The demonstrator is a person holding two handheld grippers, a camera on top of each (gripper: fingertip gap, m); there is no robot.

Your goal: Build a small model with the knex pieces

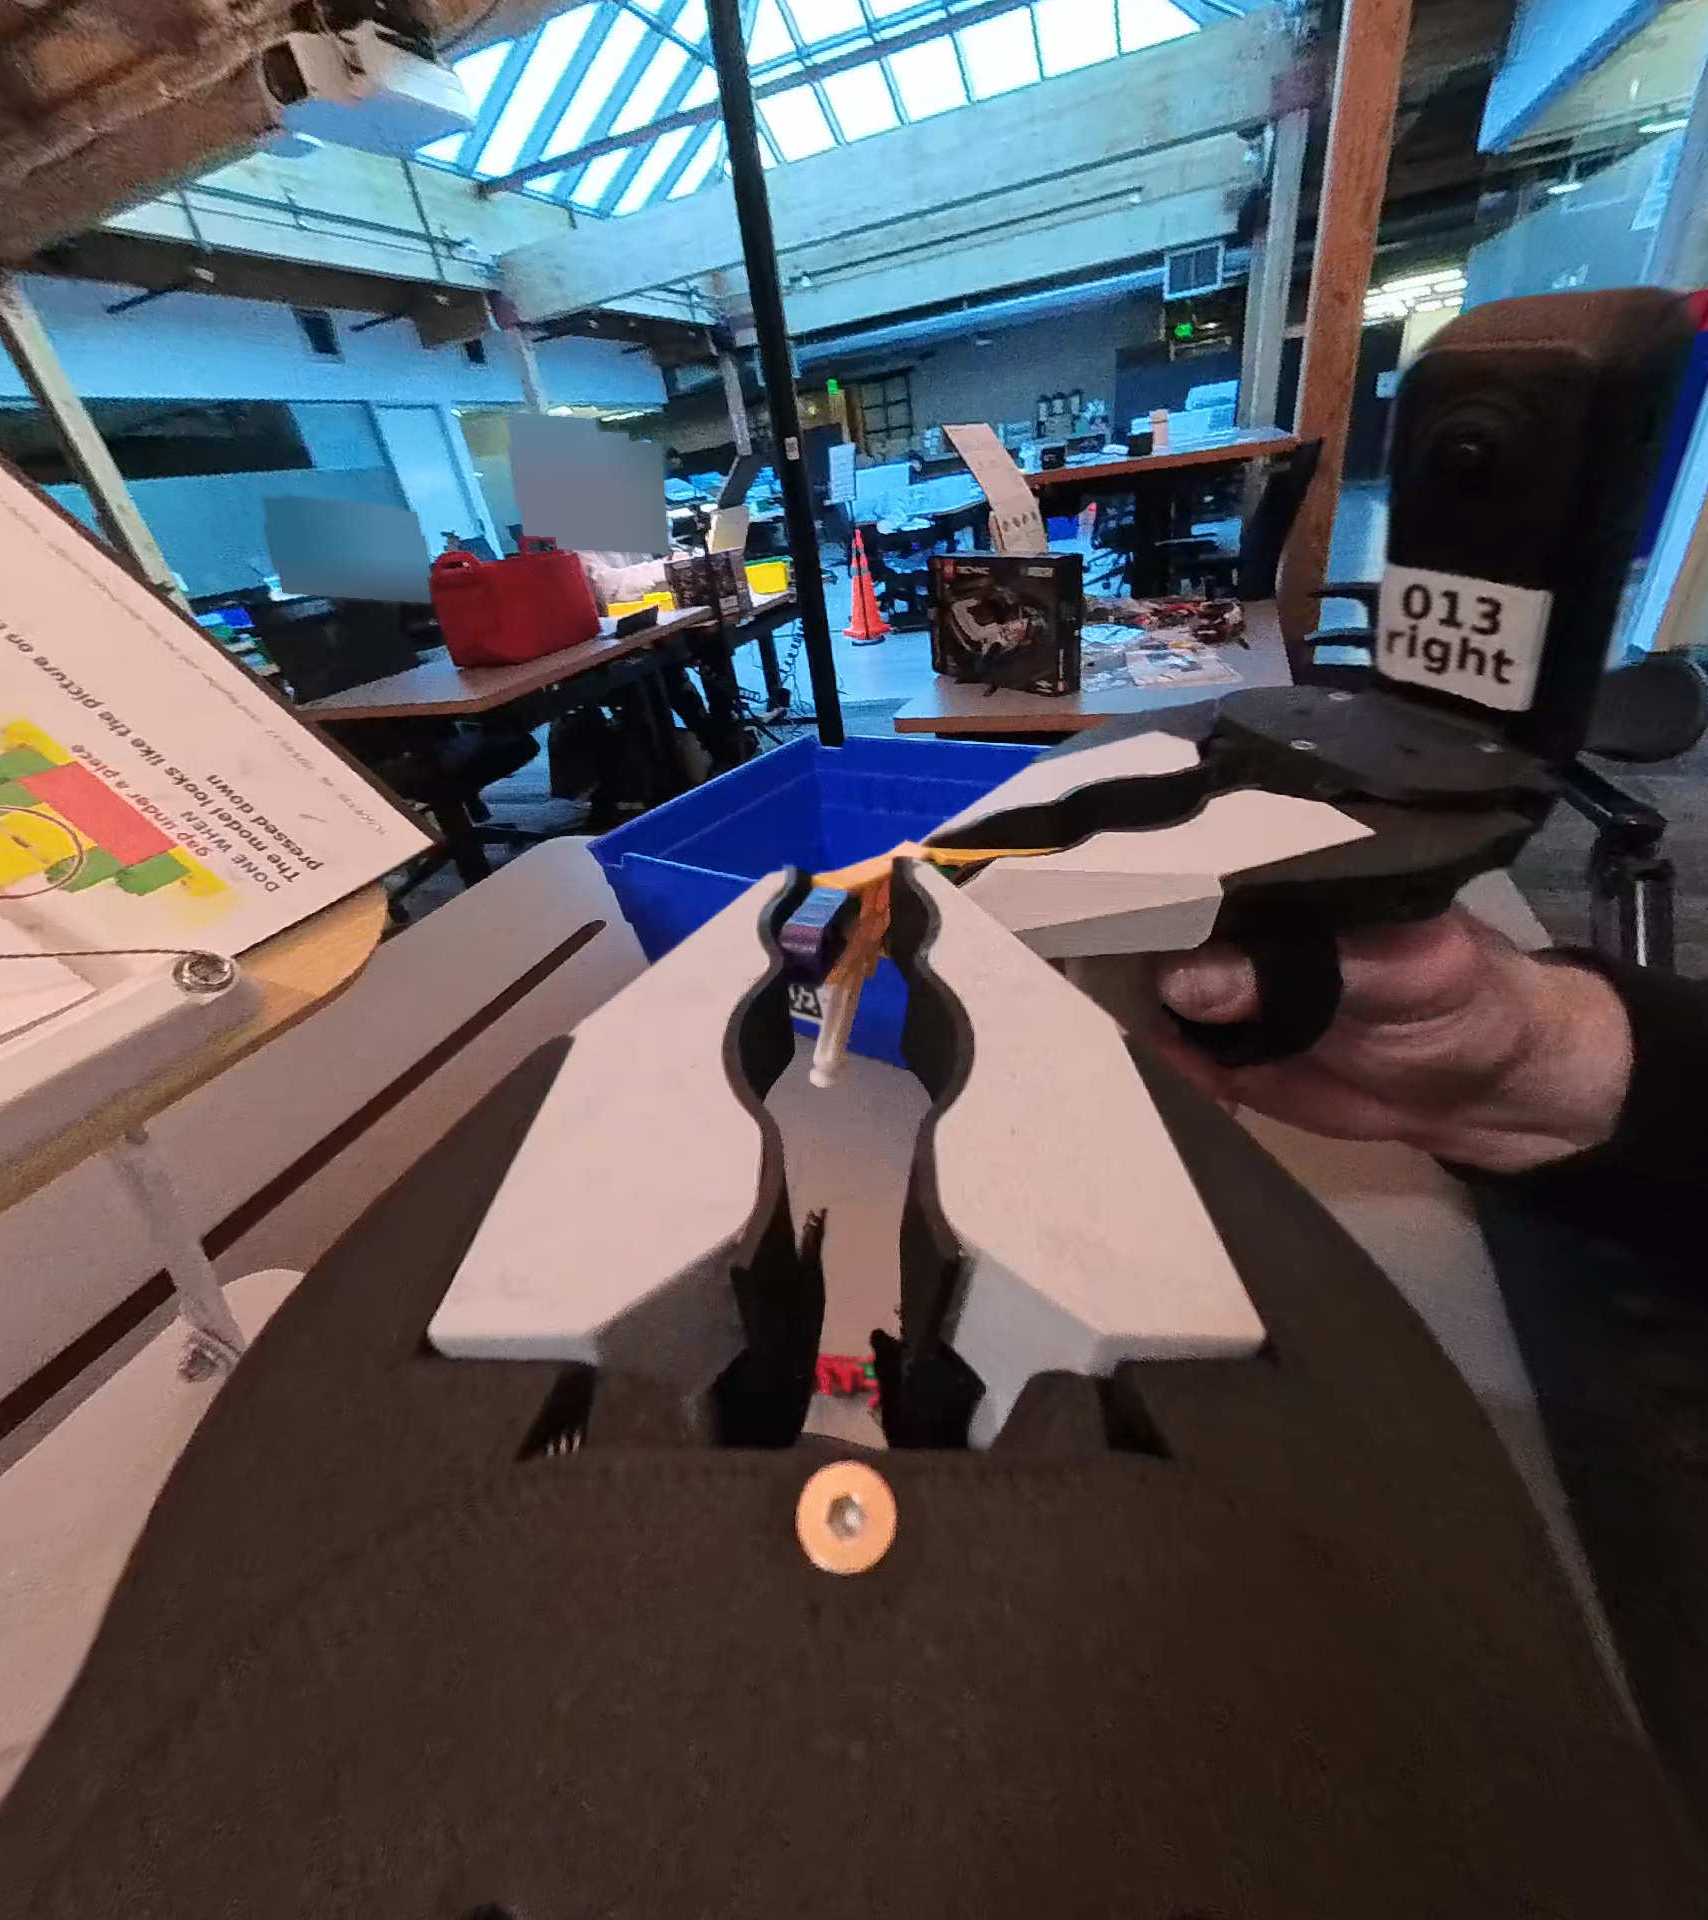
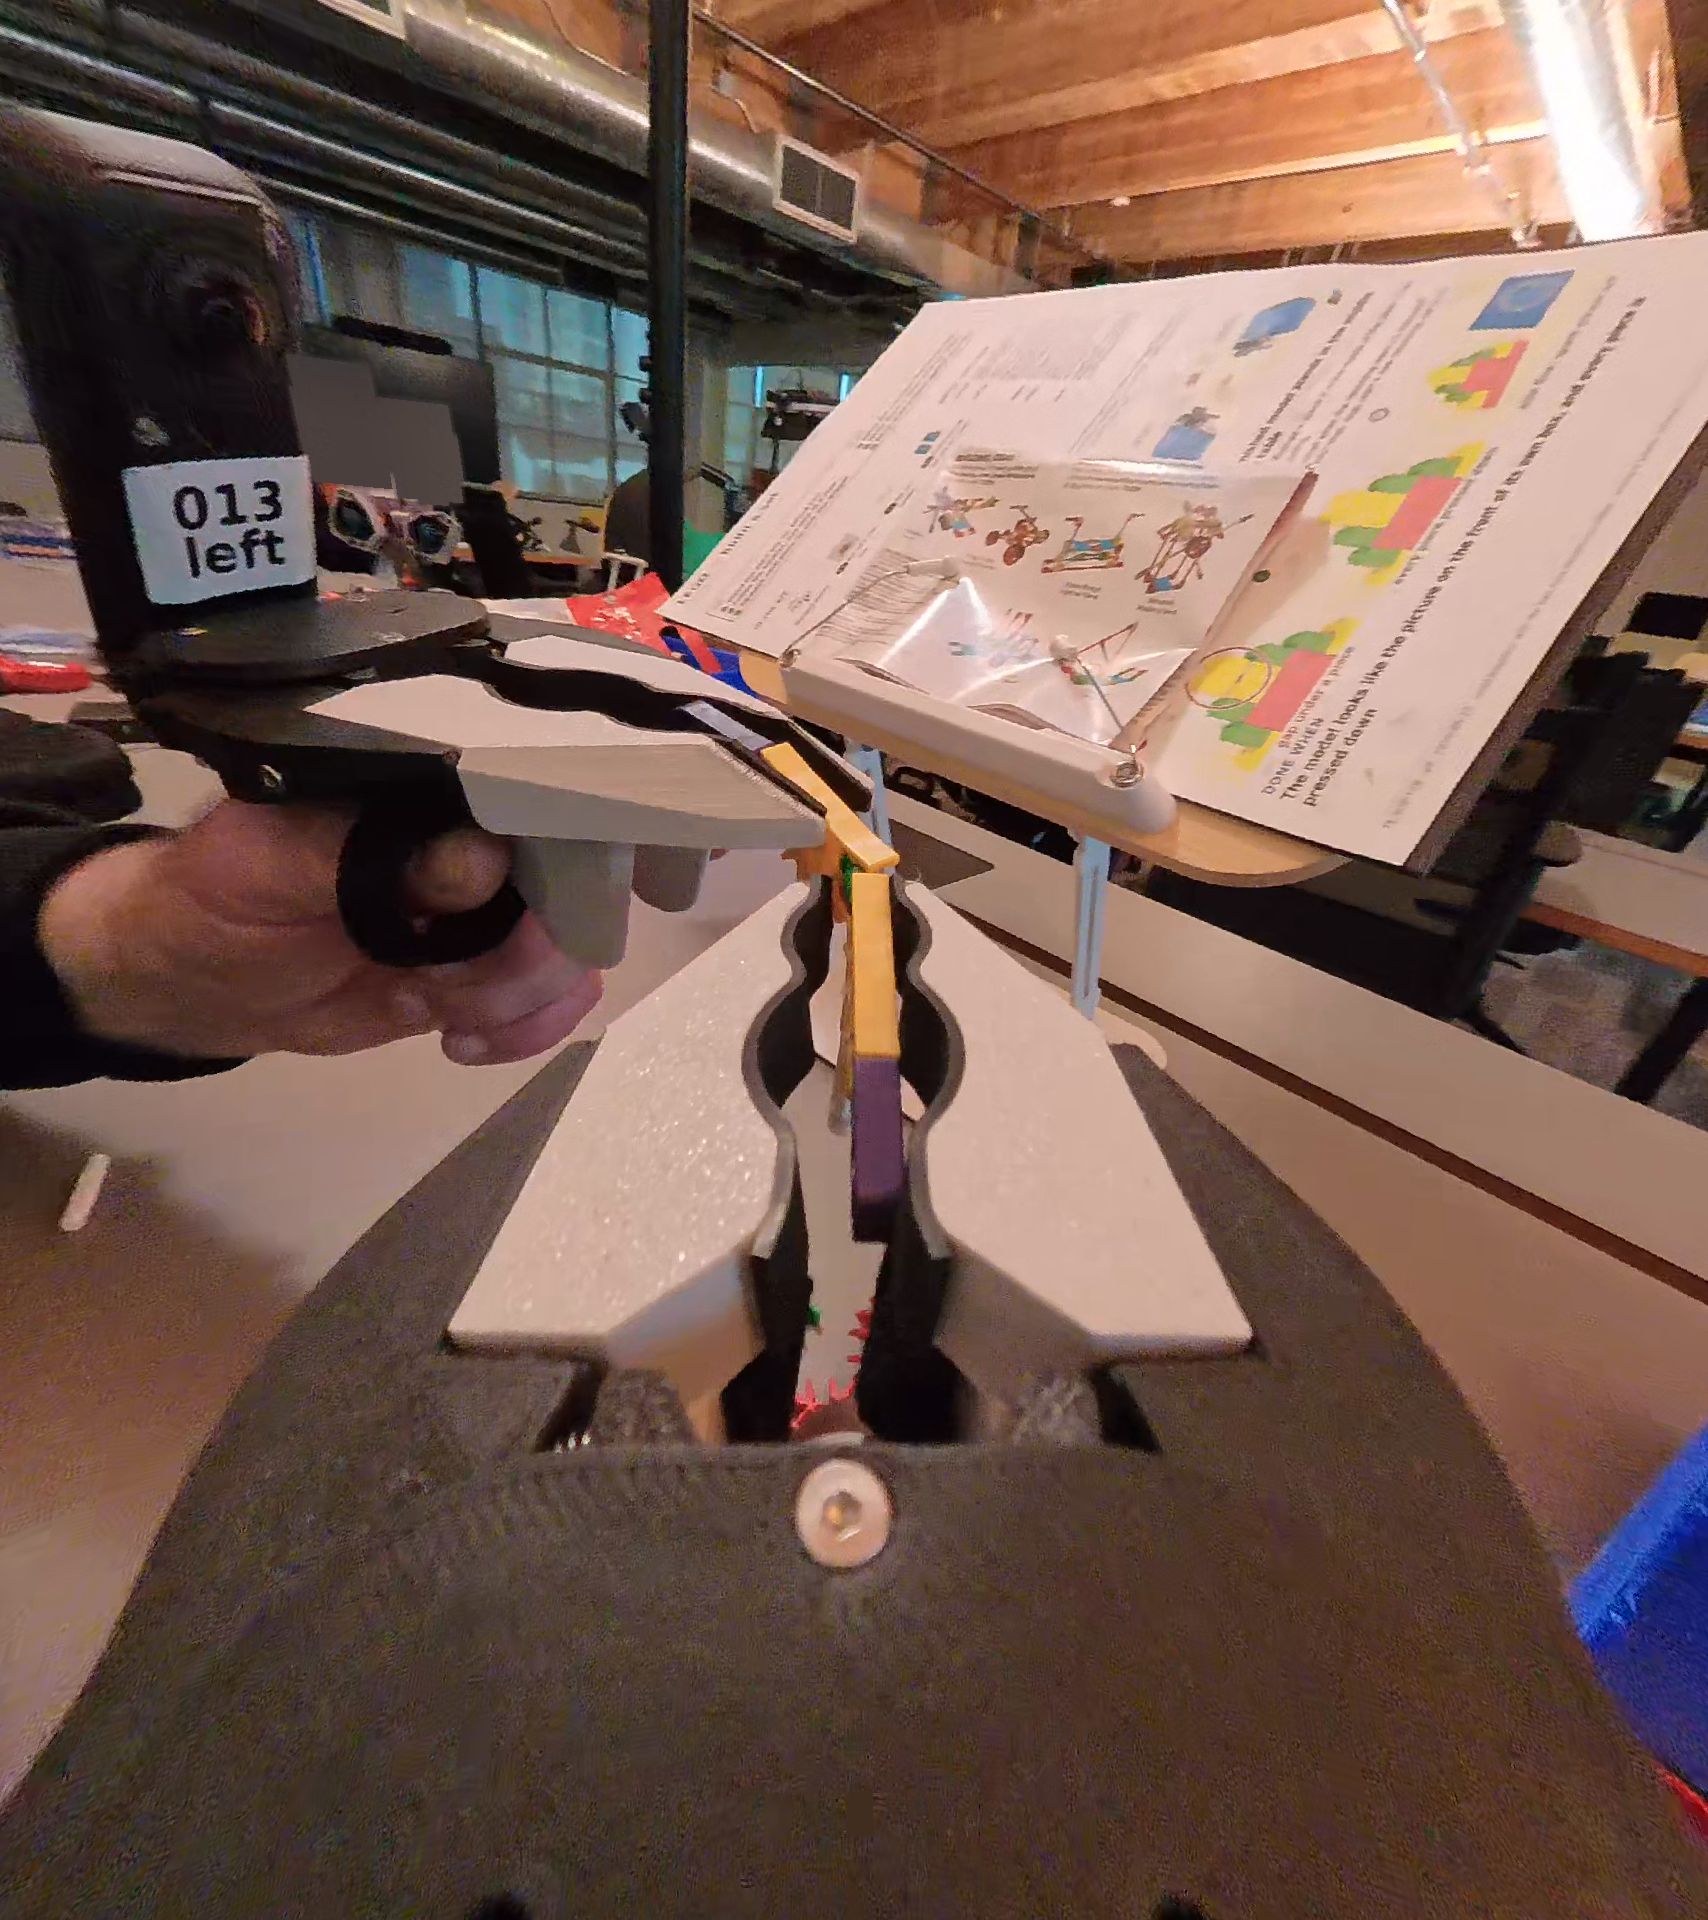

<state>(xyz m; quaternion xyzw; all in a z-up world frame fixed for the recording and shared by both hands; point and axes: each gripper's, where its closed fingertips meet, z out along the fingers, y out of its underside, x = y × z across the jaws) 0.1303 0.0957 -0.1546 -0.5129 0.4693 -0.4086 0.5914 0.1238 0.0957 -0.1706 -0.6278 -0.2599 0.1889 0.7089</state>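
Left wrist view has the left gripper [image 1: 845, 894] clamped on a small toy assembly [image 1: 834, 940]: a purple piece sits at the fingertips, orange bits beside it, and a white rod [image 1: 832, 1034] hangs down between the fingers. The right gripper [image 1: 933, 847] comes in from the right, held by a hand [image 1: 1401, 1039], and its tips are squeezed onto a thin yellow piece of the same assembly, so both pinch it in mid-air, tips nearly touching. Just behind them sits a blue bin [image 1: 725, 831] on the light table [image 1: 538, 935].

From the right wrist view, the yellow-and-purple strip [image 2: 874, 1049] runs lengthwise between the right gripper's fingers, which close on it. A slanted board with printed instruction sheets [image 2: 1349, 499] stands just beyond. A small white stick [image 2: 84, 1192] lies on the table at the left.
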